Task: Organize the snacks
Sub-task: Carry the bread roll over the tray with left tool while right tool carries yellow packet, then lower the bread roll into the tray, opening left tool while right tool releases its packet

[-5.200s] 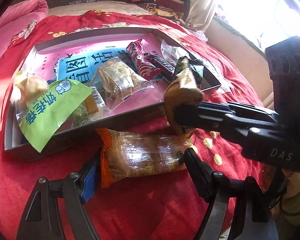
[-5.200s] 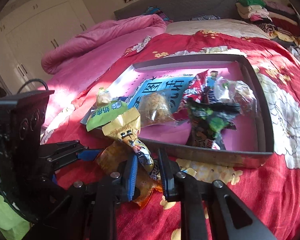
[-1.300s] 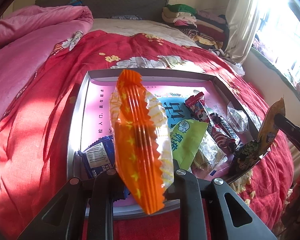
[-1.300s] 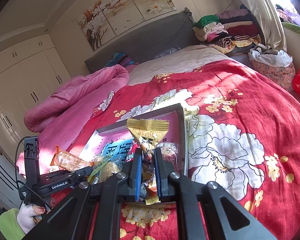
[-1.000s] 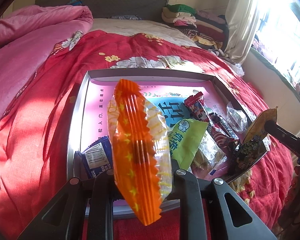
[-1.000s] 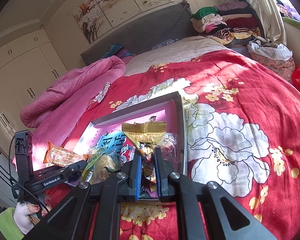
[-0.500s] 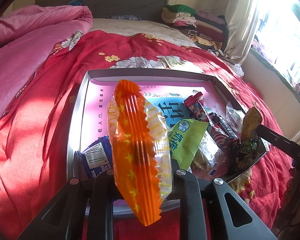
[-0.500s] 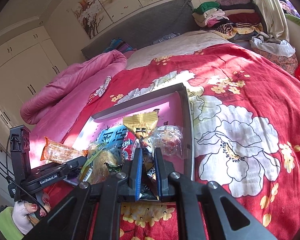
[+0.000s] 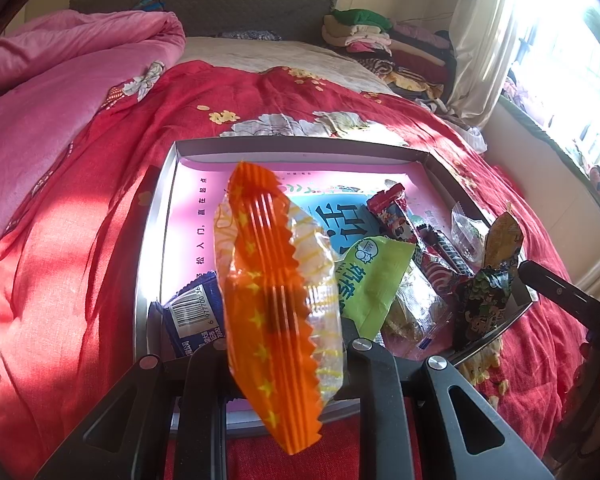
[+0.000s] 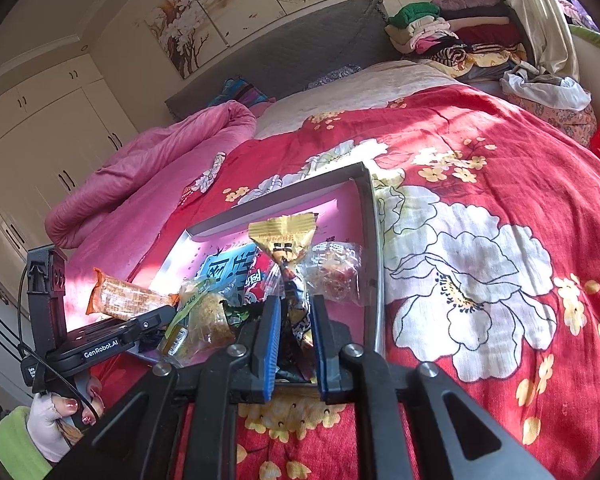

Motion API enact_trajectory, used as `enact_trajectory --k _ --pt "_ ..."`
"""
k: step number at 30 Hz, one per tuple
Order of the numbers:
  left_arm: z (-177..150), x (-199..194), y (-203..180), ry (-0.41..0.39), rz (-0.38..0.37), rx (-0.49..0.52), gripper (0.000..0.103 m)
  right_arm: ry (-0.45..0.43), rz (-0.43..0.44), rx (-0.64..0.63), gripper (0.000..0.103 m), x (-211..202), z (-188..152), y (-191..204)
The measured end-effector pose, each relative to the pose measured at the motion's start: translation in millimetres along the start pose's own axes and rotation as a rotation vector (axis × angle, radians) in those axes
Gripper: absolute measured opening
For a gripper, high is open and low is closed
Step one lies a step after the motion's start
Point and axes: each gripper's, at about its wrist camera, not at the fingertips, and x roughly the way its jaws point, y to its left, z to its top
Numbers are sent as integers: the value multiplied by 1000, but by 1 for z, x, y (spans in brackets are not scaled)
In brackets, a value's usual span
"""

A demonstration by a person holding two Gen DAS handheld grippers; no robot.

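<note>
A grey tray [image 9: 156, 224] with a pink floor lies on the red bedspread and holds several snack packets. My left gripper [image 9: 284, 352] is shut on an orange and clear packet [image 9: 276, 292], held upright over the tray's near edge; it also shows in the right wrist view [image 10: 128, 294]. My right gripper [image 10: 294, 320] has its jaws slightly parted around a yellow and black packet [image 10: 286, 244], which stands at the tray's near right corner [image 10: 370, 264]. The same packet shows in the left wrist view [image 9: 490, 272].
In the tray lie a green packet [image 9: 374, 276], a blue packet [image 9: 192, 312], a red packet [image 9: 394, 216] and clear bags [image 9: 466, 232]. A pink quilt [image 9: 60, 80] is at left. Folded clothes [image 9: 380, 40] are stacked at the bed head. A window [image 9: 572, 60] is at right.
My right gripper has lowered the yellow and black packet into the tray's right corner and its jaws have parted a little. My left gripper holds the orange packet almost still.
</note>
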Motion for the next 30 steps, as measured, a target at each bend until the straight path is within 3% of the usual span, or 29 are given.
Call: enact_trajectory --k 5,7,9,19,30 --pt "0 0 0 0 0 0 24 12 -31 -88 33 -3 -5 15" --pt "0 0 0 0 0 2 24 24 -68 -126 50 -1 -8 22" --pt "-1 -1 -1 0 -1 3 24 39 -87 -151 55 2 -10 27" --pt "-2 -2 -2 -1 -7 -4 24 63 -97 -247 55 19 -19 49" --pt "-2 -4 9 1 -56 -63 24 62 -120 -231 55 22 -17 42"
